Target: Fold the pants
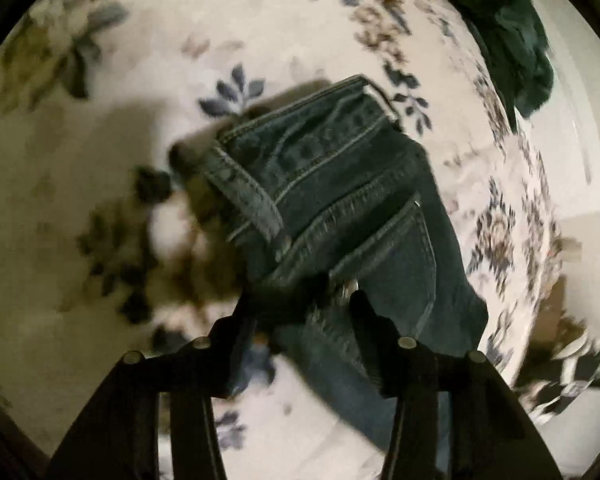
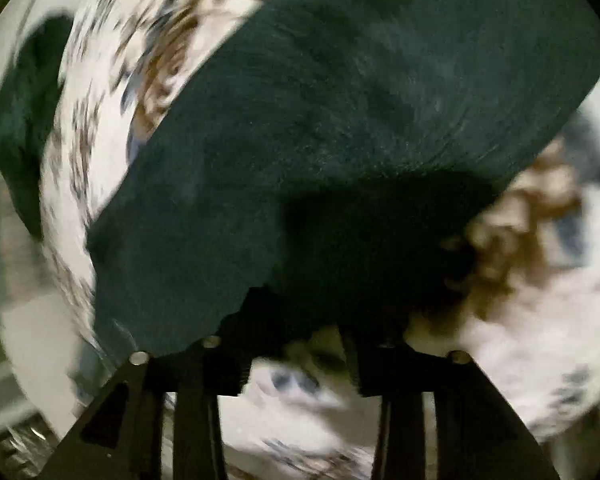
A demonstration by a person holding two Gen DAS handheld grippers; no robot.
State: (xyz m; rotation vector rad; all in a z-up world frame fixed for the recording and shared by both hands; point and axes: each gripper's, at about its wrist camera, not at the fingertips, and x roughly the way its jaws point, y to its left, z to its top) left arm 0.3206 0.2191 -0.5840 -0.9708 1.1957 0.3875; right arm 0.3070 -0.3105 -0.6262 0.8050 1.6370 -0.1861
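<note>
Black fingers of my left gripper (image 1: 300, 304) are pinching the blue denim jeans (image 1: 340, 200) by the waistband, lifting them off the white floral bedspread (image 1: 100, 240). My right gripper (image 2: 296, 332) clamps a flat dark denim stretch (image 2: 340, 120) above that bedspread. I'd judge 1 fold underway, none finished.

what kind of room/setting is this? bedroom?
Probably a bedroom, worked on a bed: the surface is soft white floral-print bedding, with jeans spread on it, a dark green garment bunched at its edge, and a black-and-white patterned cloth nearby. No furniture is visible to confirm.
</note>
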